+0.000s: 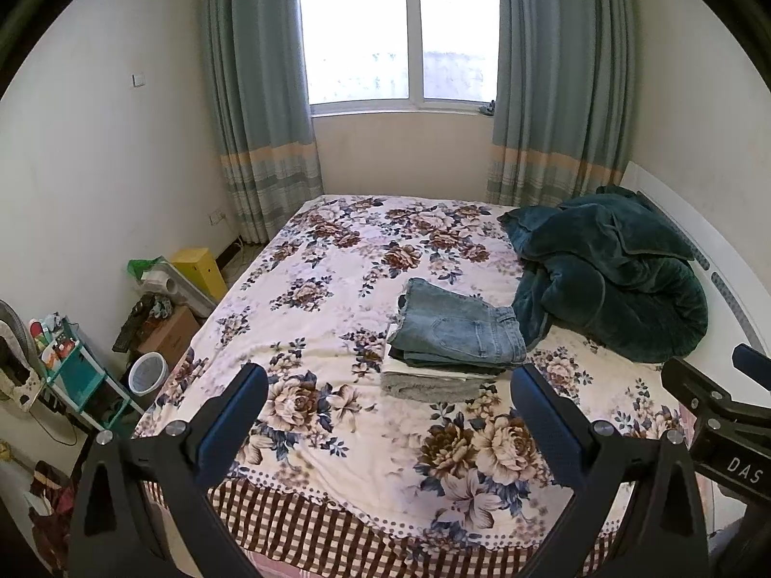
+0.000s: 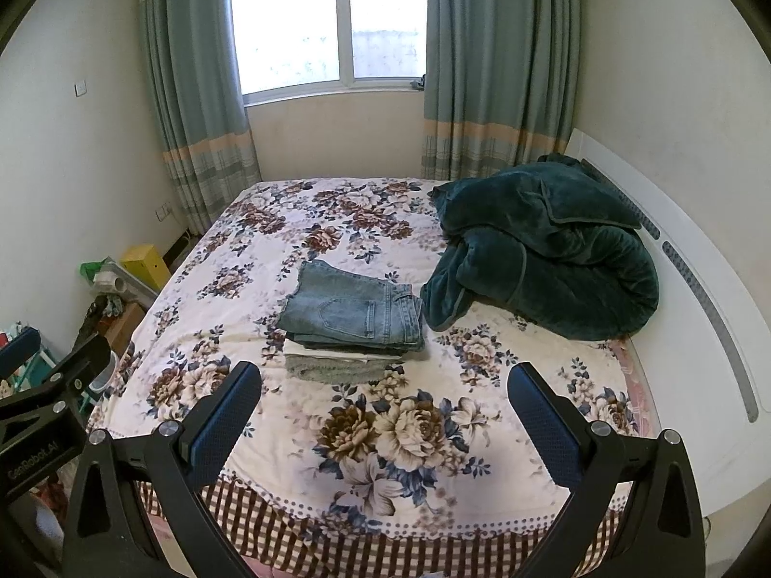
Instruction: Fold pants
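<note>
Folded blue jeans [image 1: 458,325] lie on top of a stack of folded clothes [image 1: 429,378] in the middle of a floral bed cover [image 1: 313,327]. In the right wrist view the jeans [image 2: 352,310] top the same stack [image 2: 332,366]. My left gripper [image 1: 389,395] is open and empty, held above the near edge of the bed, short of the stack. My right gripper [image 2: 384,392] is open and empty, also short of the stack. The right gripper also shows at the right edge of the left wrist view [image 1: 723,400].
A crumpled dark green blanket [image 1: 612,279] lies at the right of the bed, touching the jeans, against a white headboard [image 2: 698,289]. Boxes, a shelf and a white bin [image 1: 147,373] stand on the floor to the left. Curtains and a window are behind.
</note>
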`<state>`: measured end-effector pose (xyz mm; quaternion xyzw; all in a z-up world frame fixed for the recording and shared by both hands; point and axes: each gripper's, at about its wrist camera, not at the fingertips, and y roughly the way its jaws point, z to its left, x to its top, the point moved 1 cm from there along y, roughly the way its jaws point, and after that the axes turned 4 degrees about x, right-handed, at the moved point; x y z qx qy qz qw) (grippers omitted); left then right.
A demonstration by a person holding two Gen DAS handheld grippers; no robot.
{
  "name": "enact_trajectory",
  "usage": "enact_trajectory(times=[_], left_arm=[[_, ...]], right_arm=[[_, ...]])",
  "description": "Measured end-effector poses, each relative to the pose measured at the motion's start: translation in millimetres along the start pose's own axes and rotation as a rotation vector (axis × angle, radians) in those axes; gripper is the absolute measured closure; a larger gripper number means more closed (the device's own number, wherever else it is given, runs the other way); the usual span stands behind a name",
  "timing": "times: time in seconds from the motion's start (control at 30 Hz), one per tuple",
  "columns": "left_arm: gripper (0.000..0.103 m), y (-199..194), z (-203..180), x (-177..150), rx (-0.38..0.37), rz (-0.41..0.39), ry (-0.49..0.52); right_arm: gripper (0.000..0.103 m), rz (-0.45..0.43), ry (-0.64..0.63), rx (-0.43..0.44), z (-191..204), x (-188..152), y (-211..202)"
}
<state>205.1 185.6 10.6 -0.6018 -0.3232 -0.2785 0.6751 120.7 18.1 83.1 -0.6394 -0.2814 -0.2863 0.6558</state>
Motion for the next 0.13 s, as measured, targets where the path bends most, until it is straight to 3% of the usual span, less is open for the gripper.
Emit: enact_trajectory(times=[0.13], left_arm=[[0.000, -4.1, -0.5, 0.5, 0.000, -0.006, -0.004]], right_arm=[[0.000, -0.003, 0.000, 0.001, 2.1, 0.3, -0.4]])
